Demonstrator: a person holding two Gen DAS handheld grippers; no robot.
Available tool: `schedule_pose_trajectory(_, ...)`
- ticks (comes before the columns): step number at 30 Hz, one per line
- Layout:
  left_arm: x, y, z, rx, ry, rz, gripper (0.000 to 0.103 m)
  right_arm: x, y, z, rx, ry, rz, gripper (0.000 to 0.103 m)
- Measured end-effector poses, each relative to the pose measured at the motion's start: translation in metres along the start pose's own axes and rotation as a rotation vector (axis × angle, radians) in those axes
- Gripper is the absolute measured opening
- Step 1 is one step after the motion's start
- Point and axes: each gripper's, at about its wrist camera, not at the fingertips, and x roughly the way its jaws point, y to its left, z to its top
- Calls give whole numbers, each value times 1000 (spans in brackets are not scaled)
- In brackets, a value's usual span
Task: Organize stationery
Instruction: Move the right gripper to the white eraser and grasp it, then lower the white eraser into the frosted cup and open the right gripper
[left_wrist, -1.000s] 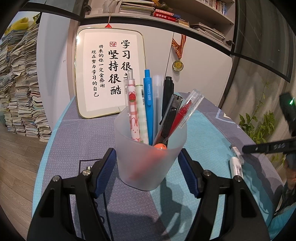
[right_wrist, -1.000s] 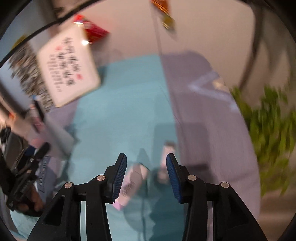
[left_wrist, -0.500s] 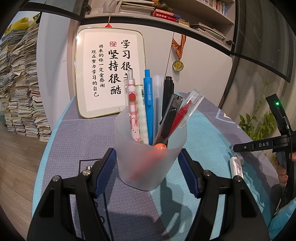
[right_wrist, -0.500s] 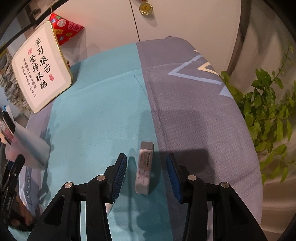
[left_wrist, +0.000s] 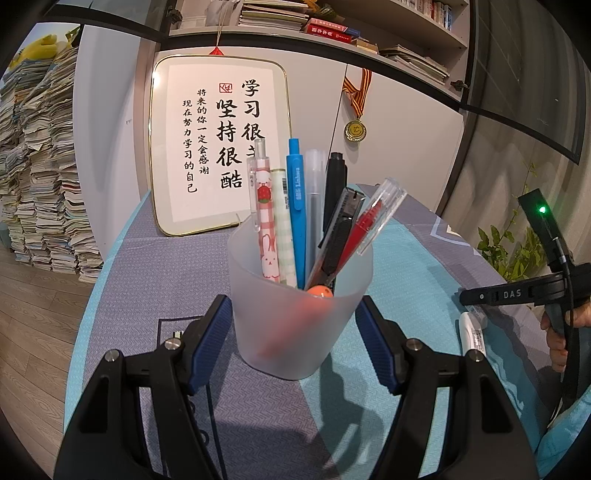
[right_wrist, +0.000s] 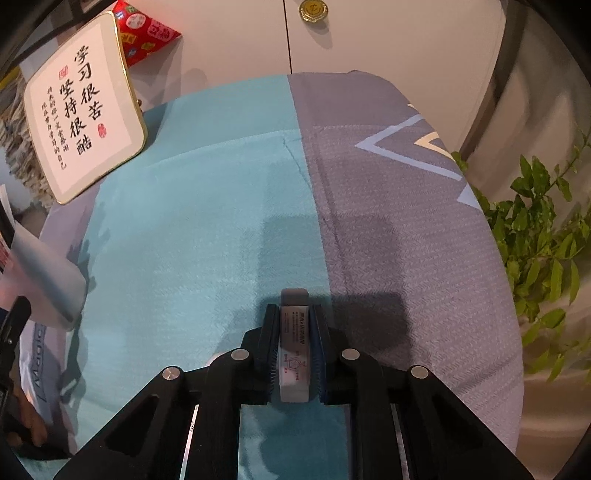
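The bench (right_wrist: 207, 206), under a teal and grey cloth, carries everything here. Beyond both tongs a framed calligraphy board (left_wrist: 218, 147) leans against the white cabinet.

The frosted pen cup (left_wrist: 295, 314) stands upright directly between the fingers of the left tongs (left_wrist: 295, 343), already holding several pens, with a red pen (left_wrist: 364, 229) leaning to the right. Both blue pads lie against its wall, so the left tongs are pinching the cup and steadying it.

The right tongs (right_wrist: 294, 354) have just been closing and are now pressed onto the white eraser (right_wrist: 293, 350), which lies flat on the cloth. Its long axis runs straight along the fingers, its far grey end poking out past the tips and its near end sitting deep between the pads.

In the right wrist view the cup (right_wrist: 40, 280) lies well off to the left of the right tongs. As I judge it, the coming move turns on that: the eraser must rise and travel left, then go in end-first, since its length already points along the fingers.
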Motion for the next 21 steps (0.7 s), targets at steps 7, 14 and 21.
schedule_pose_trajectory(7, 0, 0, 0, 0, 0, 0, 68, -23, 3, -1, -2, -57, 33, 17)
schedule_pose_trajectory(14, 0, 0, 0, 0, 0, 0, 68, -50, 16, -1, -24, -137, 78, 17)
schedule_pose_trajectory(21, 0, 0, 0, 0, 0, 0, 68, -77, 36, 0, -78, -203, 123, 17)
